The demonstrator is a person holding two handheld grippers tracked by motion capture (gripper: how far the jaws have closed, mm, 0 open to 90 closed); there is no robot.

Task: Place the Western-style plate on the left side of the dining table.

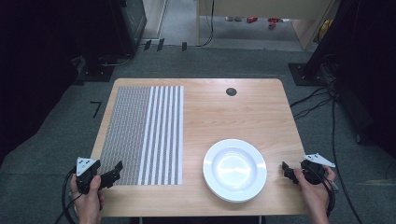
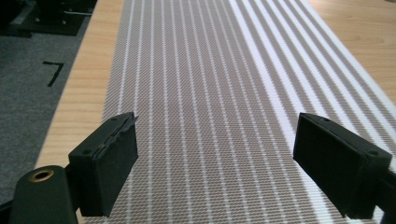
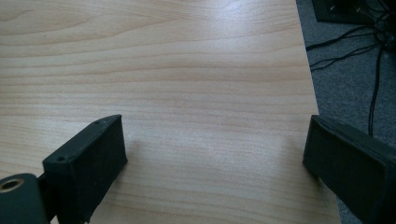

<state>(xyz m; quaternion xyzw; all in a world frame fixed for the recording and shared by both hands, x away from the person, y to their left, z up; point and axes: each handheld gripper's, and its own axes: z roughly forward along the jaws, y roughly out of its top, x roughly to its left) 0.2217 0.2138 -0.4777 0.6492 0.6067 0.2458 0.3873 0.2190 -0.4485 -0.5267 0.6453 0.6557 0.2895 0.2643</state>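
Over the near left corner of the pale wooden bench [image 1: 243, 112], the left claw [image 1: 116, 169] hovers with jaws apart above the grey-and-white striped woven placemat [image 1: 140, 135], whose weave the left gripper view makes plain. Right of the round white ceramic plate [image 1: 235, 170], the right claw [image 1: 286, 171] gapes empty; its own view adds bare wood grain.

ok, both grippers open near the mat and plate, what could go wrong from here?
The round white plate lies close to the wooden table's near edge; a nudge from the right gripper could push it off. The left gripper, open over the striped woven placemat, might drag or bunch the flat mat rather than lift it.
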